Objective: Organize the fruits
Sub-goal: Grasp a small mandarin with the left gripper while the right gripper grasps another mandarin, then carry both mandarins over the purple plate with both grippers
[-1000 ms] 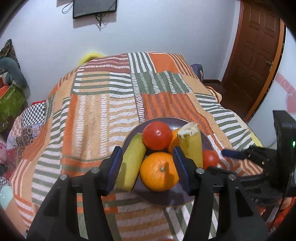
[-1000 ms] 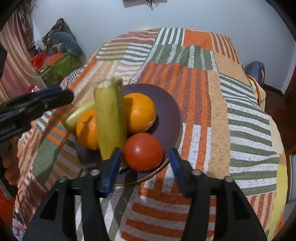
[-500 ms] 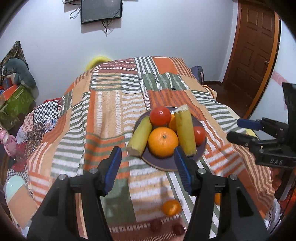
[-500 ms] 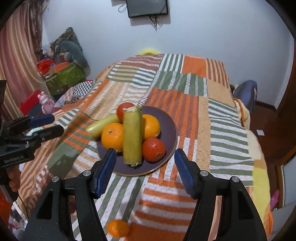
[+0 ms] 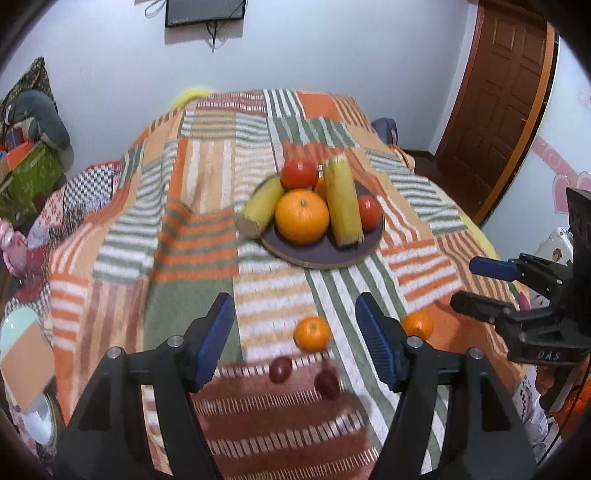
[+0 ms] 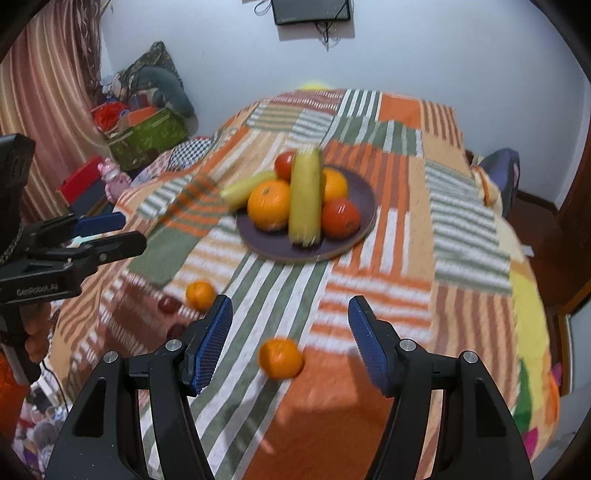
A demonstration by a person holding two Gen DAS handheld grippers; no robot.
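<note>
Both wrist views high, angled down over bed; shared: plate (image 5: 321,258), each other's gripper, left (image 6: 107,232), right (image 5: 480,284).

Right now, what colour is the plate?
Dark purple plate, clearest in the right wrist view.

Left gripper (image 5: 295,332) and right gripper (image 6: 290,332): both held level, jaws spread wide, gripping nothing.

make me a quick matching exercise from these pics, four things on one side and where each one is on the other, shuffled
Things:
1. large orange
2. small mandarin
3. dark grapes
4. TV screen

Places:
A. on the wall
B. on the blanket between the right gripper fingers' line of sight
C. on the plate
D. on the red-brown striped patch near the left gripper

Pairs: 1-C, 2-B, 3-D, 4-A
</note>
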